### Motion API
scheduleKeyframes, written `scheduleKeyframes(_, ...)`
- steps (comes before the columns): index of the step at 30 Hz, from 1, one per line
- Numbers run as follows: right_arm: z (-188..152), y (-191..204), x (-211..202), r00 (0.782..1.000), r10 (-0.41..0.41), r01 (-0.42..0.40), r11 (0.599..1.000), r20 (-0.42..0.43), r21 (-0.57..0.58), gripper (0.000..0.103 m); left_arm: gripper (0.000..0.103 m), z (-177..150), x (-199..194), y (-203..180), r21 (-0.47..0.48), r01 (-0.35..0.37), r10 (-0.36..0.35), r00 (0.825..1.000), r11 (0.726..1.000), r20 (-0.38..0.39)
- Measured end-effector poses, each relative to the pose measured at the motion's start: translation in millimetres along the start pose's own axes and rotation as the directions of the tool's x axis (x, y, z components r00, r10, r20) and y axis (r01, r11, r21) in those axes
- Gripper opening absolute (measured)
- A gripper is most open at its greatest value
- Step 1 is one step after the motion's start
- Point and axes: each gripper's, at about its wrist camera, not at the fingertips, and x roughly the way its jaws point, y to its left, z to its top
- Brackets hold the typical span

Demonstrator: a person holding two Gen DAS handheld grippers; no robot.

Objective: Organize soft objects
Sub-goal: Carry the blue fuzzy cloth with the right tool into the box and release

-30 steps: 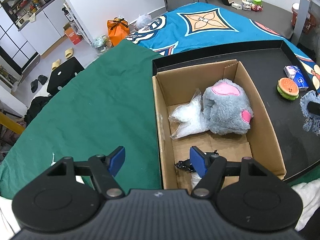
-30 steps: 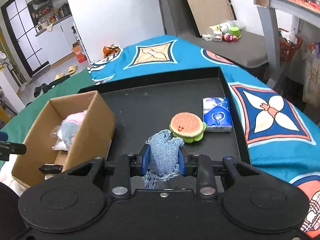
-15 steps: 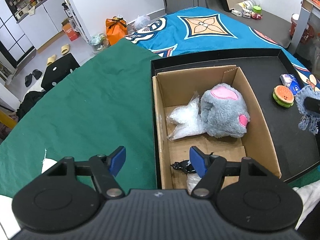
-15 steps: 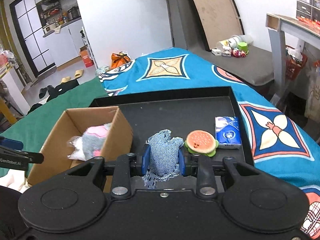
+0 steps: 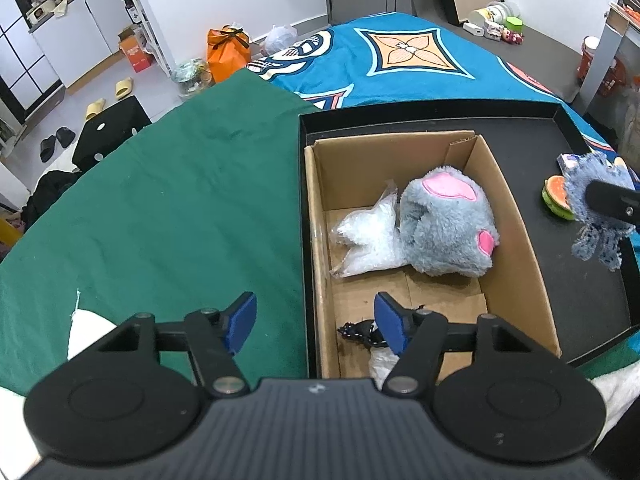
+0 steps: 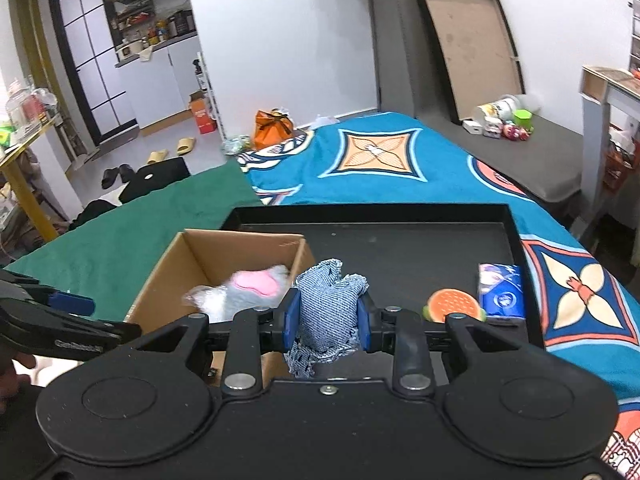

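Note:
A cardboard box [image 5: 316, 216] stands in a black tray [image 5: 592, 280] and holds a grey and pink plush [image 5: 444, 224], a clear plastic bag [image 5: 364, 240] and a small black item [image 5: 360, 330]. My right gripper [image 6: 326, 314] is shut on a blue checked cloth [image 6: 330, 308], held above the tray just right of the box [image 6: 176, 264]; the cloth also shows in the left wrist view [image 5: 596, 208]. My left gripper [image 5: 316, 322] is open and empty over the box's near left wall. A burger-shaped toy [image 6: 454, 304] lies on the tray.
A blue tissue pack [image 6: 502, 294] lies beside the burger toy. The tray [image 6: 400, 240] rests on a bed with a green blanket [image 5: 160, 200] and a blue patterned cover [image 6: 380, 160]. White fabric [image 5: 86, 328] lies at the near edge.
My right gripper has lifted the blue cloth and carried it left, toward the box. My left gripper has stayed open near the box's front left corner.

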Motion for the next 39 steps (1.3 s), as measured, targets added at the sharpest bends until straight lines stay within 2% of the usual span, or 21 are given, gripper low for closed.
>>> scheduleKeyframes(9, 4.1, 30.0, 9.1, 0.999, 0.046, -0.047, 0.998, -0.024, -0.044, 0.029, 0.052, -0.4, 9.6, 10.6, -0.041, 0.058, -0.059, 0.998, 0.997, -0.029)
scheduleKeyframes(17, 13.8, 52.0, 20.9, 0.994, 0.098, -0.100, 0.995, -0.045, -0.031, 0.030, 0.032, -1.0, 20.6, 14.4, -0.052, 0.089, -0.093, 0.993, 0.995, -0.066)
scheduleKeyframes(23, 19.9, 65.7, 28.4, 0.988, 0.141, -0.142, 0.990, -0.057, -0.021, 0.030, 0.023, -0.5, 27.7, 19.6, -0.080, 0.131, -0.137, 0.987, 0.988, -0.089)
scheduleKeyframes(28, 19.8, 75.1, 33.9, 0.983, 0.170, -0.171, 0.985, -0.074, -0.019, 0.030, 0.011, -0.7, 30.9, 20.0, -0.082, 0.131, -0.139, 0.986, 0.988, -0.092)
scheduleKeyframes(31, 21.7, 77.5, 34.6, 0.978, 0.195, -0.195, 0.981, -0.075, 0.002, 0.031, 0.008, -0.5, 32.0, 20.9, -0.089, 0.137, -0.145, 0.985, 0.987, -0.095)
scheduleKeyframes(34, 23.4, 77.8, 36.4, 0.965, 0.252, -0.251, 0.967, -0.072, 0.035, 0.043, 0.008, -0.5, 31.9, 21.3, -0.092, 0.138, -0.147, 0.985, 0.986, -0.095)
scheduleKeyframes(35, 23.4, 76.5, 37.6, 0.963, 0.258, -0.255, 0.966, -0.075, 0.046, 0.052, 0.008, -0.5, 31.9, 21.2, -0.092, 0.138, -0.146, 0.985, 0.986, -0.095)
scheduleKeyframes(39, 20.5, 66.3, 37.6, 0.968, 0.238, -0.233, 0.970, -0.074, 0.068, 0.054, 0.008, -0.8, 31.7, 20.6, -0.088, 0.134, -0.142, 0.985, 0.987, -0.095)
